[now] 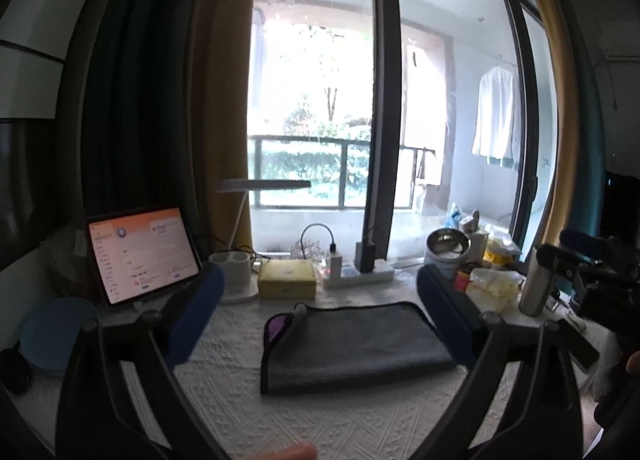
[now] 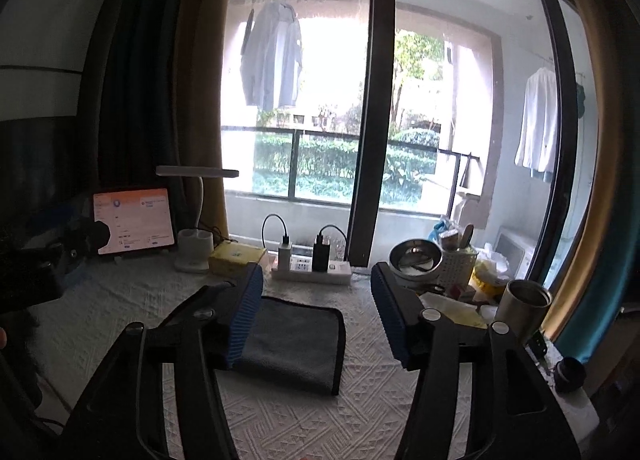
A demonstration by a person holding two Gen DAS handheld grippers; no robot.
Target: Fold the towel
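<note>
A dark grey towel (image 1: 352,344) lies folded in a flat rectangle on the white textured tablecloth (image 1: 320,420), with a purple corner showing at its back left. In the right wrist view the towel (image 2: 296,344) lies partly behind the left finger. My left gripper (image 1: 320,288) is open and empty, held above and just in front of the towel. My right gripper (image 2: 318,284) is open and empty, above the towel's right part. The right gripper also shows at the right edge of the left wrist view (image 1: 588,272).
Along the back stand a lit tablet (image 1: 140,252), a white desk lamp (image 1: 240,260), a yellow box (image 1: 286,280), a power strip with chargers (image 1: 360,272), a steel bowl (image 1: 446,244) and a steel cup (image 1: 538,280). A window is behind.
</note>
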